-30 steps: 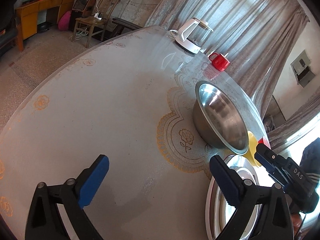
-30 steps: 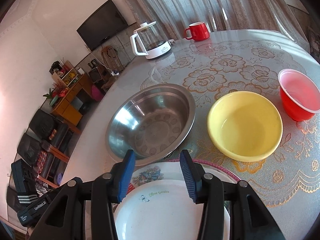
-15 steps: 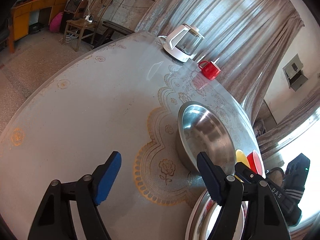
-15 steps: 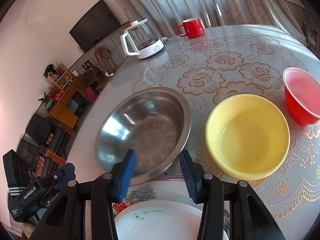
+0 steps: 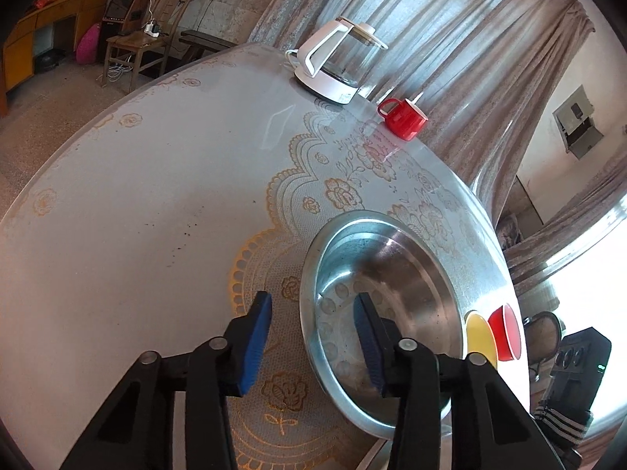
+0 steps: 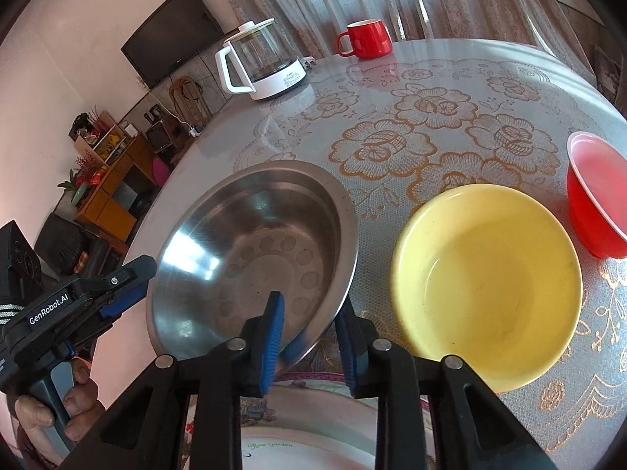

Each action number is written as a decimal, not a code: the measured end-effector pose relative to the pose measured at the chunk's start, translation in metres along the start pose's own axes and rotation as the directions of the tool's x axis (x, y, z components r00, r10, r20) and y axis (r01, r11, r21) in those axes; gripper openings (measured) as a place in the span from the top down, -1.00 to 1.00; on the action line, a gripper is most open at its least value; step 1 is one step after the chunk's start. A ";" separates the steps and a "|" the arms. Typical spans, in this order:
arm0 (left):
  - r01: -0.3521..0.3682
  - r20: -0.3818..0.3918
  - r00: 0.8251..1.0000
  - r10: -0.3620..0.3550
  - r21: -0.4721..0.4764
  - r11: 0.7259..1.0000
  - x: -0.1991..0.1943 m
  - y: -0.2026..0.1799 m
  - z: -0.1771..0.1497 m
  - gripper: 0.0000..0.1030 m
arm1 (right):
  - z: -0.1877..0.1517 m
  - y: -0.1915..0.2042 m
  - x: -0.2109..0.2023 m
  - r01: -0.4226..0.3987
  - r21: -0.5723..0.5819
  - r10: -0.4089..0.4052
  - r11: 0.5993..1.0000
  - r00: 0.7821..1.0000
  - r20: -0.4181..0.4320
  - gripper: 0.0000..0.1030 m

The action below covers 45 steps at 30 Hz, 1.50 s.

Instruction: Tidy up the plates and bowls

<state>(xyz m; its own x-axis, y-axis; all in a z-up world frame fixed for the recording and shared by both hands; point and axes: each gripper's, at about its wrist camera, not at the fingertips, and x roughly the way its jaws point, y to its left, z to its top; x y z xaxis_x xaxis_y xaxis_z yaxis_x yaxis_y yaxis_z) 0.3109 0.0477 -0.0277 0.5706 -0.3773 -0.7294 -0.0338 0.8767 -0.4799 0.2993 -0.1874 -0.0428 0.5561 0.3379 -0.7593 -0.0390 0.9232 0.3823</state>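
While both claws narrow at once, the left claw (image 5: 311, 337) straddles the near rim of the steel bowl (image 5: 392, 297), one blue pad outside over the lace cloth, the other inside the basin, and neither pressing yet. Over on the other side, the right claw (image 6: 309, 337) is closing on the same bowl's rim (image 6: 254, 258), pads either side of the lip with a sliver of gap showing, so not gripping. That bowl sits on the worktop (image 6: 450, 90) just beside the yellow bowl (image 6: 486, 274), with the red bowl (image 6: 595, 199) beyond it. A patterned plate (image 6: 313, 423) lies right under the right claw. Glass kettle (image 6: 262, 66) and red mug (image 6: 366, 39) stand well back, clear of everything.
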 end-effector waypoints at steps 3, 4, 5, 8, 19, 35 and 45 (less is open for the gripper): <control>0.002 -0.021 1.000 -0.002 0.015 1.000 0.008 0.000 -0.005 0.72 | 0.001 0.000 0.007 -0.014 0.001 0.014 1.000 1.000 -0.021 0.57; 0.007 -0.020 1.000 -0.007 0.020 1.000 0.008 0.000 -0.008 0.75 | 0.001 0.001 0.008 -0.009 -0.004 0.009 1.000 1.000 -0.024 0.56; 0.006 -0.011 1.000 -0.006 0.026 1.000 0.006 0.001 -0.010 0.74 | 0.002 0.002 0.009 -0.005 -0.009 0.005 1.000 1.000 -0.025 0.56; 0.005 -0.006 1.000 -0.005 0.020 1.000 0.002 0.003 -0.014 0.74 | 0.003 0.004 0.012 -0.006 -0.017 0.006 1.000 1.000 -0.030 0.56; -0.050 0.032 0.998 0.051 -0.033 0.998 -0.028 0.028 -0.028 0.71 | 0.004 0.030 0.026 -0.039 -0.094 0.032 0.995 0.997 -0.071 0.52; -0.142 0.115 0.983 0.146 -0.038 0.989 -0.073 0.043 -0.073 0.54 | -0.012 0.067 0.033 -0.072 -0.196 0.054 0.978 0.994 -0.098 0.42; -0.170 0.137 0.976 0.170 -0.012 0.985 -0.062 0.046 -0.067 0.40 | -0.016 0.073 0.041 -0.048 -0.245 0.021 0.968 0.994 -0.110 0.62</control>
<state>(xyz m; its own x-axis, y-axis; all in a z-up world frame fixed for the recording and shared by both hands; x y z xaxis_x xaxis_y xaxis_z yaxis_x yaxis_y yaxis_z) 0.2188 0.0913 -0.0369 0.6634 -0.1783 -0.7267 -0.1402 0.9244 -0.3547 0.3062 -0.1028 -0.0544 0.4603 0.3753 -0.8045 -0.2677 0.9227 0.2773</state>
